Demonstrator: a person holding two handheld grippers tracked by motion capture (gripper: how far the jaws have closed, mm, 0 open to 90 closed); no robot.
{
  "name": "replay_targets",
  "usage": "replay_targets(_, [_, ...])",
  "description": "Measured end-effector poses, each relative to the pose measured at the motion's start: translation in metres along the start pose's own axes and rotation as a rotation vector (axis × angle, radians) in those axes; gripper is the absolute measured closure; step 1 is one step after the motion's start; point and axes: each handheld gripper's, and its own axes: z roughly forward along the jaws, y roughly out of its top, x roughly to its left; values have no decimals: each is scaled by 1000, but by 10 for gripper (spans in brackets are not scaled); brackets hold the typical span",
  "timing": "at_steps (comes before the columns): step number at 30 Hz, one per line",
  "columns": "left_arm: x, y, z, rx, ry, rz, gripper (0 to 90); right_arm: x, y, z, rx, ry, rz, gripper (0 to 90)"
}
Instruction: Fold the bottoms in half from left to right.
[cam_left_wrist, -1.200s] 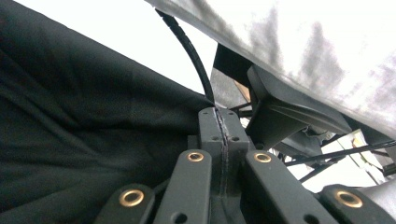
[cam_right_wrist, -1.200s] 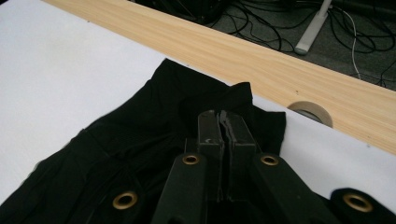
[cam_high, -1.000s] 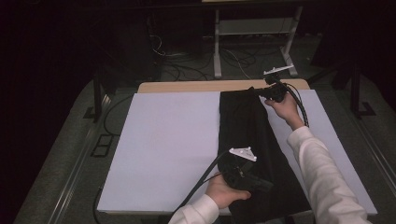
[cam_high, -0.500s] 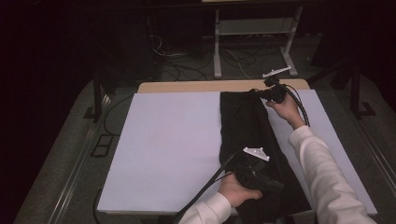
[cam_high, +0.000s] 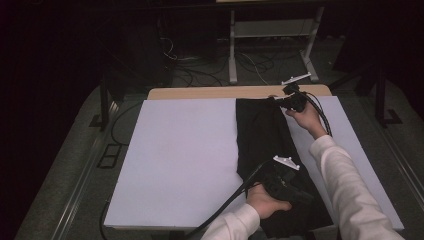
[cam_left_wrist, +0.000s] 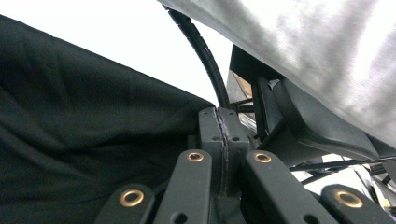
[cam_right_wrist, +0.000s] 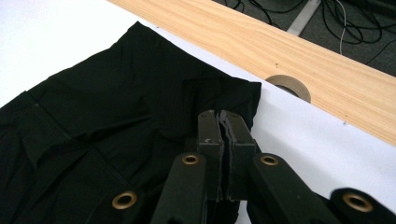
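Black garment (cam_high: 260, 135): laid as a long folded strip on the white sheet (cam_high: 185, 160) that covers the table, running from the far edge to the near edge, right of the table's middle. The far end lies just short of the bare wooden strip (cam_high: 210, 93) along the far edge; the near end reaches the near edge of the sheet.

Right gripper (cam_high: 284, 98): positioned at the garment's far right corner. In the right gripper view the jaws are pressed fully together, with the cloth corner (cam_right_wrist: 233, 93) bunched up and pinched between their tips. A round cable hole (cam_right_wrist: 289, 86) in the wooden strip lies just beyond that corner.

Left gripper (cam_high: 287, 182): positioned over the near end of the garment, close to the near edge of the table. In the left gripper view the jaws are closed against each other. Black fabric (cam_left_wrist: 84, 140) lies close against them on the left; whether any of it is clamped cannot be told. A white sleeve (cam_left_wrist: 317, 56) and a ribbed cable (cam_left_wrist: 201, 51) cross above the jaws.
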Motion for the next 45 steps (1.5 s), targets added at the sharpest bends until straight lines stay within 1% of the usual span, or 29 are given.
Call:
replay_targets(4, [3, 0, 6, 7, 7, -15, 887, 1, -1, 1, 3, 0, 1, 861])
replay_targets(7, [5, 0, 11, 8, 11, -24, 887, 1, -2, 1, 3, 2, -7, 861])
replay_targets(11, [7, 2, 16, 10, 4, -30, 887, 0, -3, 2, 0, 5, -7, 861])
replay_targets(18, [7, 6, 29, 22, 1, -34, 887, -2, -6, 0, -2, 8, -1, 860])
replay_targets(25, [9, 8, 38, 32, 17, -50, 884, -6, -10, -2, -3, 7, 14, 857])
replay_targets(26, [10, 8, 39, 34, 15, -50, 884, -6, -10, -2, -3, 7, 14, 857])
replay_targets(28, [10, 9, 43, 38, -9, -58, 873, -7, -10, -1, -1, 5, 13, 857])
replay_targets(29, [10, 9, 45, 33, -22, -71, 839, -7, -10, -1, 2, 6, 18, 857])
replay_targets(30, [10, 9, 46, 33, -27, -75, 740, -8, -11, 0, 7, 4, 25, 854])
replay_targets(31, [10, 9, 46, 32, -37, -70, 740, -8, -11, 0, 7, 4, 25, 854])
replay_targets(32, [9, 9, 45, 30, -34, -64, 657, -7, -11, 0, 11, 11, 42, 848])
replay_targets(33, [8, 8, 44, 16, -29, -63, 657, -7, -11, 0, 11, 11, 42, 848])
replay_targets(34, [7, 8, 42, 2, -30, -65, 603, -7, -11, 0, 12, 15, 45, 842])
replay_targets(35, [6, 8, 40, -20, -28, -68, 526, -7, -11, 1, 24, 12, 62, 793])
replay_targets(36, [5, 8, 38, -39, -24, -72, 526, -7, -11, 1, 24, 12, 62, 793])
replay_targets(37, [4, 8, 35, -55, -20, -74, 480, -7, -11, 1, 25, 15, 78, 757])
replay_targets(38, [3, 8, 33, -64, -14, -74, 455, -7, -11, 1, 22, 14, 88, 708])
replay_targets(39, [2, 8, 29, -82, -1, -68, 428, -7, -10, 1, 21, 10, 91, 664])
replay_targets(40, [2, 8, 25, -94, 11, -62, 387, -6, -10, 0, 13, 16, 94, 624])
replay_targets(42, [3, 8, 18, -122, 29, -59, 344, -5, -9, -2, 6, 18, 91, 553])
replay_targets(44, [5, 7, 11, -148, 47, -61, 291, -4, -7, -4, -13, 26, 98, 460])
replay_targets(45, [5, 6, 8, -157, 54, -60, 256, -4, -5, -8, -32, 43, 99, 383])
